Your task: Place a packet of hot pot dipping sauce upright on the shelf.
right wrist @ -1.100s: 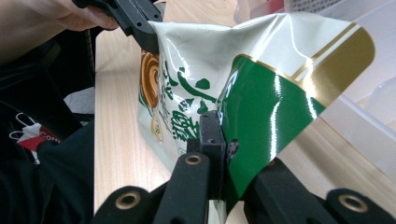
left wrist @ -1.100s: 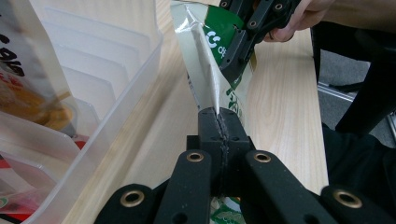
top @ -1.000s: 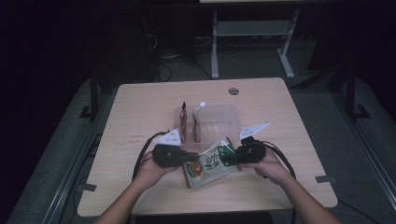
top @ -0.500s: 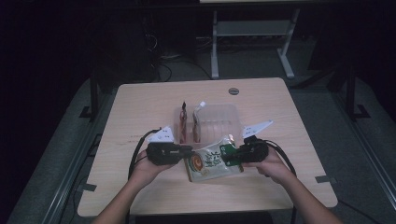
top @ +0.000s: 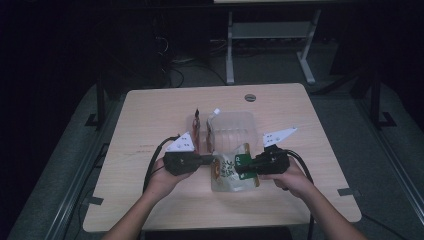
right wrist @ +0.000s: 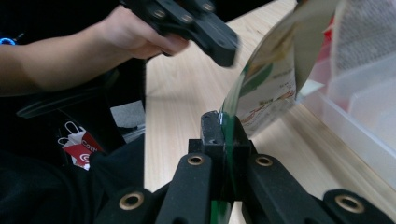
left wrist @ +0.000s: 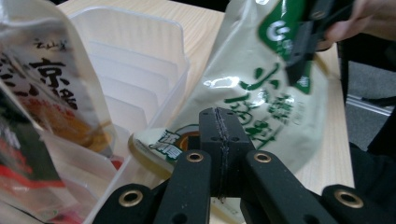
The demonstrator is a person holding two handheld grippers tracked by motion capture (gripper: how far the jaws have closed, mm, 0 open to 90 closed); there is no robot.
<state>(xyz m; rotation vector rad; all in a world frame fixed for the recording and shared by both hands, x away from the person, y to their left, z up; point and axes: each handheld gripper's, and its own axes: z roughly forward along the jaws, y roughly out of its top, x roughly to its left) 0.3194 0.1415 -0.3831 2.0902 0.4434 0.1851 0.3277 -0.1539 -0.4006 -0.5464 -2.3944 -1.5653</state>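
Gripping one pouch [top: 229,172], two tools.

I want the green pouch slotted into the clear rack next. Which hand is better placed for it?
Right, probably. The right gripper is clamped on the green pouch beside the clear rack. The left gripper has just closed its jaws at the pouch's edge; a grip there isn't clear.
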